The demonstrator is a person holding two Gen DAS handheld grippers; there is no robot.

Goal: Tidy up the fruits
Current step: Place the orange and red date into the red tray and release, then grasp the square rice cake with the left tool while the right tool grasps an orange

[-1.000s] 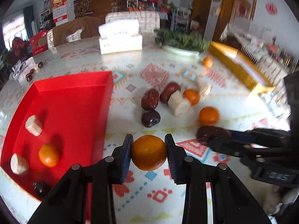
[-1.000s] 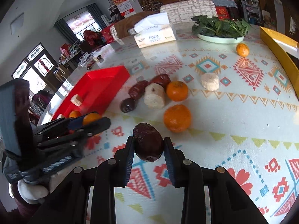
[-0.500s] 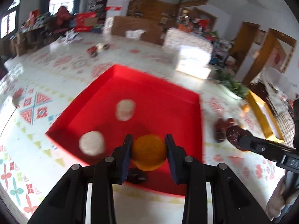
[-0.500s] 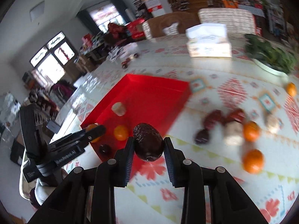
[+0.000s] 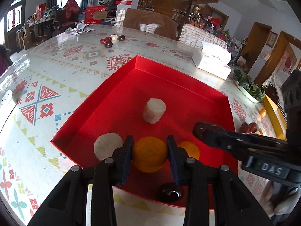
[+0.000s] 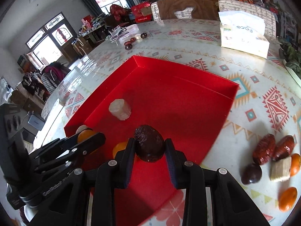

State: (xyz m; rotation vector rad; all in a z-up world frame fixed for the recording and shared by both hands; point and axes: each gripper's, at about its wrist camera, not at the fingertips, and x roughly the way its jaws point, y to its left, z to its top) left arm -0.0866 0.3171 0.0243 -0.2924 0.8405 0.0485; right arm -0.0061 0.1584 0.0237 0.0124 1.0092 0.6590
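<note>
Left gripper (image 5: pixel 149 150) clamped on orange (image 5: pixel 149 155), right gripper (image 6: pixel 149 148) on date (image 6: pixel 149 143), above red tray (image 5: pixel 178 86)

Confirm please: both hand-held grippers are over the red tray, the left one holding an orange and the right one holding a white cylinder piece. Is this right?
Not quite. The right hand-held gripper holds a dark red date, not a white piece, as the right wrist view shows. The rest stands: left hand-held gripper holds an orange over the red tray.

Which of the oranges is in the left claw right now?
The orange pinched between the left claw pads over the red tray; the other tray orange lies loose beside it.
</note>
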